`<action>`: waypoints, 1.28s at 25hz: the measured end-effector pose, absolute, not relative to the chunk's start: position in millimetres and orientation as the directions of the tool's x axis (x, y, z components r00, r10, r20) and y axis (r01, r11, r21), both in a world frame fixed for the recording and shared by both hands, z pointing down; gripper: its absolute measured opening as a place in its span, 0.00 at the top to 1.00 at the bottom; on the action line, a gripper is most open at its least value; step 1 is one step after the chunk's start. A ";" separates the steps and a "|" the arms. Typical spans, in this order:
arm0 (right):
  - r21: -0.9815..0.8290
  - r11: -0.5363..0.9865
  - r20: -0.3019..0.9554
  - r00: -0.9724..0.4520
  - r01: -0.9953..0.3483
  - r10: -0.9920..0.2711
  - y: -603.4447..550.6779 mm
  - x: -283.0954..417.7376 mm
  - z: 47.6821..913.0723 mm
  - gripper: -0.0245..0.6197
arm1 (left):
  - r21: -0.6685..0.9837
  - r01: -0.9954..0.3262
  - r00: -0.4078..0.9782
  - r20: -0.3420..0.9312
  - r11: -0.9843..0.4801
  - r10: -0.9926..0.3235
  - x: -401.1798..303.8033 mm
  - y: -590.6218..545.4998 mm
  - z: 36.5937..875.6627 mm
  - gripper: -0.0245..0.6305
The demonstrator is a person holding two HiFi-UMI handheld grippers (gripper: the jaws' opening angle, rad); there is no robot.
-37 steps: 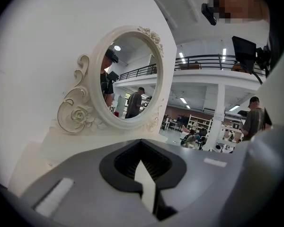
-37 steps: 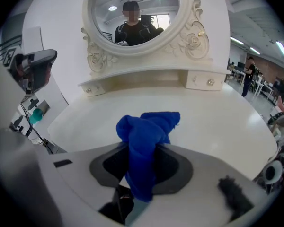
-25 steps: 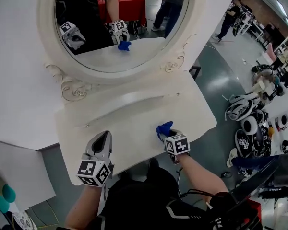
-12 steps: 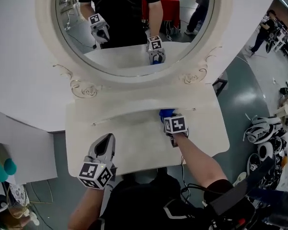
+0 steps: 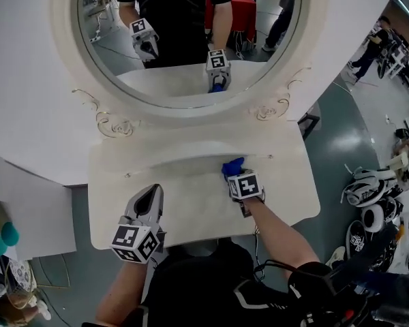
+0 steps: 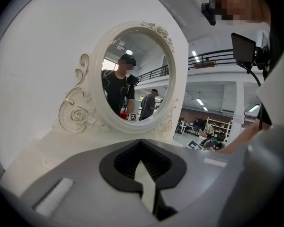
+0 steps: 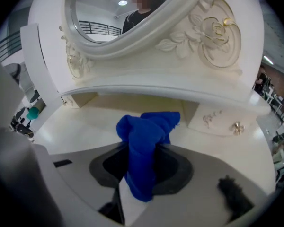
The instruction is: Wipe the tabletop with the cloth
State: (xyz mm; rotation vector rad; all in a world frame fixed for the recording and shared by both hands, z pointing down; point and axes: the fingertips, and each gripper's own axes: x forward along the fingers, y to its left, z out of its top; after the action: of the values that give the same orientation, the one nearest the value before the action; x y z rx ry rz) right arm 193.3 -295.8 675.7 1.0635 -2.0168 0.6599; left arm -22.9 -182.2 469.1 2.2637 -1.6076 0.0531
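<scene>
Now: right forearm reaches forward over the front edge of the cream-white vanity tabletop, wrist straight, right gripper aimed at the back of the vanity. Its 2 jaws are clamped on the bunched blue cloth; in the right gripper view the right gripper pinches the cloth at mid-length, with a loose end hanging below the jaws.

Left gripper is held at the front-left of the tabletop, pointing the same way. In the left gripper view the left gripper has its jaws closed together with nothing between them. Contact with the surface cannot be told.

Cloth position: right of centre on the tabletop, close to the raised back ledge under the oval white-framed mirror. Long axis runs along the gripper, front to back; the free bunched end points toward the mirror base and tilts slightly left.

Room: bare tabletop lies to the cloth's left, between the 2 grippers, and toward the front edge. The back ledge is just ahead of the cloth. A small drawer front with a gold knob sits ahead to the right. The tabletop's right edge is near the right gripper, but apart from it.
</scene>
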 end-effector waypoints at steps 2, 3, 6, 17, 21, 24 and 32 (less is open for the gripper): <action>-0.117 0.512 0.809 -0.381 -0.851 -0.447 -271.7 200.9 674.6 0.75 | 0.274 -0.911 0.372 0.228 -0.307 -0.900 -19.0 -183.3 466.8 0.95; -0.125 0.509 0.814 -0.382 -0.851 -0.438 -258.1 205.5 674.4 0.75 | 0.278 -0.906 0.384 0.225 -0.319 -0.895 -16.3 -183.1 466.4 0.95; -0.151 0.497 0.825 -0.385 -0.855 -0.413 -217.3 220.2 675.0 0.75 | 0.288 -0.891 0.418 0.219 -0.351 -0.882 -8.5 -181.6 467.8 0.95; -0.201 0.438 0.837 -0.386 -0.876 -0.388 -114.1 253.9 673.5 0.75 | 0.303 -0.842 0.512 0.195 -0.446 -0.836 20.7 -185.5 466.6 0.95; -0.215 0.435 0.840 -0.393 -0.875 -0.375 -105.5 257.9 675.2 0.75 | 0.303 -0.837 0.520 0.184 -0.455 -0.834 29.2 -191.8 464.6 0.95; -0.232 0.453 0.843 -0.410 -0.861 -0.349 -102.6 257.7 676.2 0.75 | 0.298 -0.840 0.517 0.185 -0.453 -0.836 33.5 -192.8 465.2 0.95; -0.182 0.431 0.770 -0.401 -0.884 -0.497 -206.2 265.9 652.4 0.75 | 0.278 -0.873 0.462 0.205 -0.401 -0.863 28.2 -192.4 465.5 0.95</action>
State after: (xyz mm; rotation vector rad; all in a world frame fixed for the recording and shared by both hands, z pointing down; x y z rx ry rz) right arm 265.9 -206.2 652.4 1.1582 -2.0507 0.7847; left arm 28.2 -192.4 465.5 2.3709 -1.4696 0.0405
